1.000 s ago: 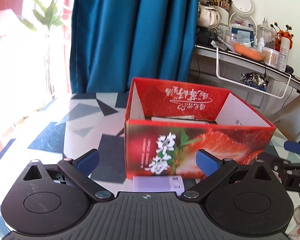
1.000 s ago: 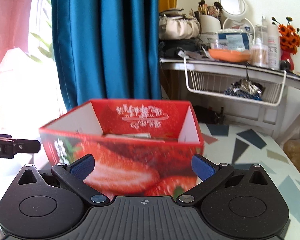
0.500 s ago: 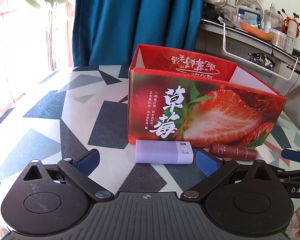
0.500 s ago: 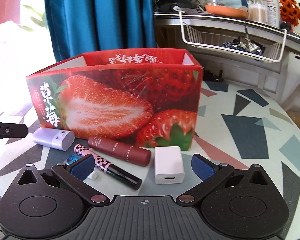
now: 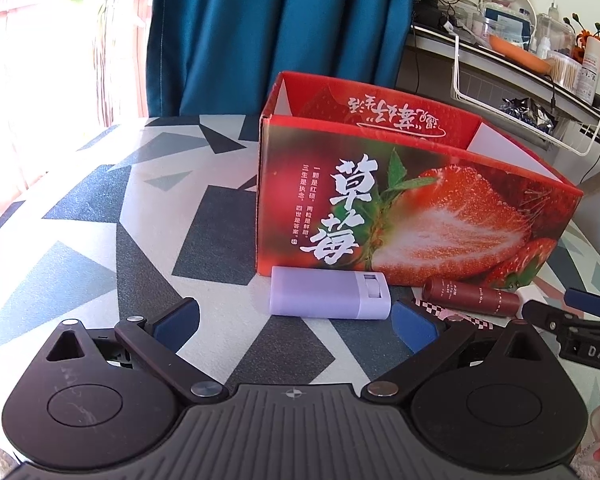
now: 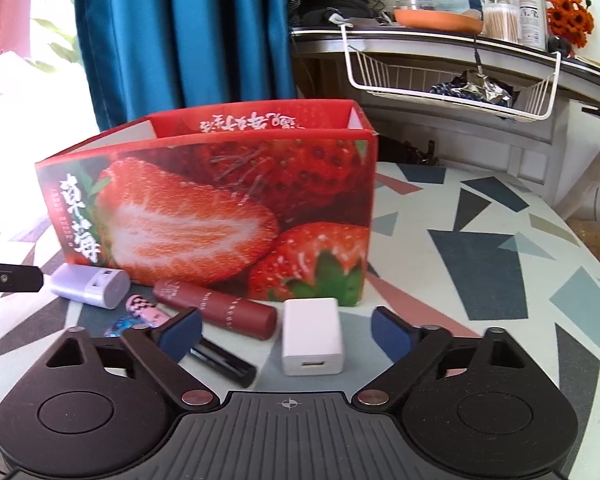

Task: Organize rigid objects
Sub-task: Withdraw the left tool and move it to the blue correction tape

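Left gripper (image 5: 296, 322): you're holding it wide, gripping nothing; lilac case (image 5: 330, 297) at twelve o'clock.
Right gripper (image 6: 287, 333): you're closing it around the white charger (image 6: 312, 336), not touching.

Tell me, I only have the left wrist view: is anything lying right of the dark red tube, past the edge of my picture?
Observer: Yes, a white charger block lies flat on the table before the strawberry box.
Operator: Is the right hand-held gripper on it?
Observer: No. The right hand-held gripper straddles it, jaws closing, pads clear of it.
Operator: How long is that checkered thing by the tube?
Observer: The checkered pen ends in a black barrel, reaching toward the charger block.
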Tool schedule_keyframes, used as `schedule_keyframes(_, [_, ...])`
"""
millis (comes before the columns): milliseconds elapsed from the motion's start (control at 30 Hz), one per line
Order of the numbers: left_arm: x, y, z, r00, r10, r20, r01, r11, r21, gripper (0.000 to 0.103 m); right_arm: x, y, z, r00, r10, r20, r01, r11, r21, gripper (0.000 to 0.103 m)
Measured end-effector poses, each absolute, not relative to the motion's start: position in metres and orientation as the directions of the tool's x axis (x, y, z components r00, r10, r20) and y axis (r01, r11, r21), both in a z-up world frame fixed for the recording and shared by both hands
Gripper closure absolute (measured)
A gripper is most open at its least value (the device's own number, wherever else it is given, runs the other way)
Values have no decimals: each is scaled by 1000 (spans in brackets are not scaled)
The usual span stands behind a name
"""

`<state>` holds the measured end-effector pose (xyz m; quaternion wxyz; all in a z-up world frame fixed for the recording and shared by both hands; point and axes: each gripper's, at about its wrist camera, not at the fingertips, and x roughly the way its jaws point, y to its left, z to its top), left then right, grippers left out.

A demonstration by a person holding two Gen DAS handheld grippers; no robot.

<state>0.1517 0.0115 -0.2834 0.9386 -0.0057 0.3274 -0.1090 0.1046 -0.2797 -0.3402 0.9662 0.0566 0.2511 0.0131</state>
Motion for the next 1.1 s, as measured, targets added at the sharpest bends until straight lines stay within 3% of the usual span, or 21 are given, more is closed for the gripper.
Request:
schedule_keyframes(233, [152, 16, -288, 754, -197, -626, 180, 979, -92, 0, 113, -292, -350, 868, 36, -495, 31, 991, 128, 44])
schedule_keyframes(600, [147, -2, -286, 729, -278, -625, 265, 957, -116, 3, 104, -277, -345, 869, 88, -487, -43, 994, 102, 44])
schedule_keyframes(733, [146, -17, -286, 713, -309, -629, 309, 944, -113, 9, 103, -277, -345, 867, 73, -492, -33, 995, 90, 44])
schedule_keyframes(867, [152, -32, -290, 674, -363, -644, 353, 923, -150, 24, 104, -282, -347, 867, 60, -495, -13, 995, 96, 44])
schedule_keyframes(967, [156, -49, -296, 626, -417, -659, 393, 899, -196, 30, 103, -285, -346, 868, 58, -494, -5, 994, 107, 44])
schedule_keyframes(1100, [157, -74, -306, 600, -433, -673, 442, 880, -173, 33, 100, -286, -346, 869, 65, -490, -14, 994, 109, 44])
